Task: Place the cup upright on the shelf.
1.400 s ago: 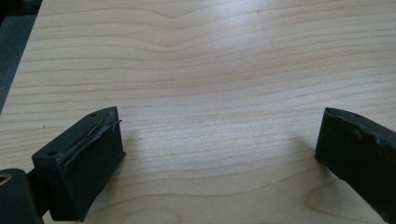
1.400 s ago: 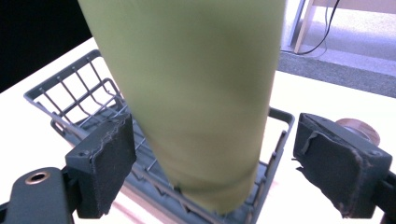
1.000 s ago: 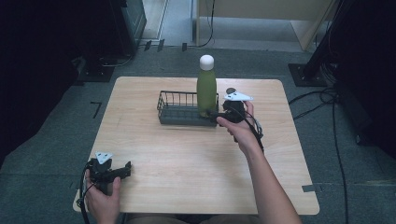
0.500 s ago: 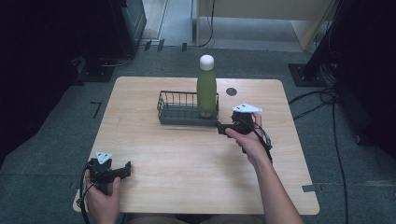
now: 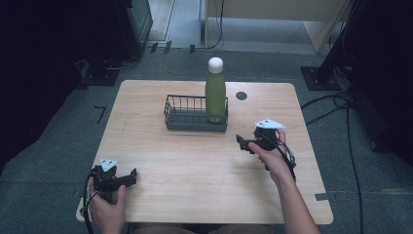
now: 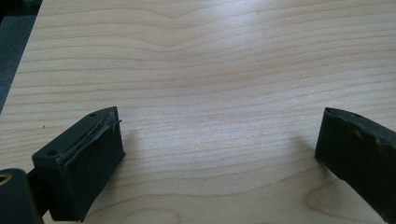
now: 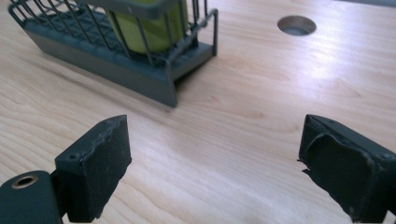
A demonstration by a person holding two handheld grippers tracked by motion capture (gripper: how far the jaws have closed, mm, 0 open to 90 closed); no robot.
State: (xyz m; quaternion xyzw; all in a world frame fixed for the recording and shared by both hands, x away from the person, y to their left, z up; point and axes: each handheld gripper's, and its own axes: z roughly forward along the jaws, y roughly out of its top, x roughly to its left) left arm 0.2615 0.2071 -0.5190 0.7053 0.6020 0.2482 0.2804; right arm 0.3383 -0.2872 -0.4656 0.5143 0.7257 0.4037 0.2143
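A: Left side status?
B: Left gripper [image 5: 127, 176] released, empty, near table [image 5: 195, 195] front-left corner.

A: Centre?
B: Green bottle [image 5: 215, 95] upright in wire basket [image 5: 181, 117], right end. No legible labels.

A: Right side?
B: Right gripper [image 5: 242, 141] released, empty, near basket.

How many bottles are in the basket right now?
1. A green bottle with a white cap stands upright at the right end of the wire basket. The rest of the basket looks empty; nothing seems hidden.
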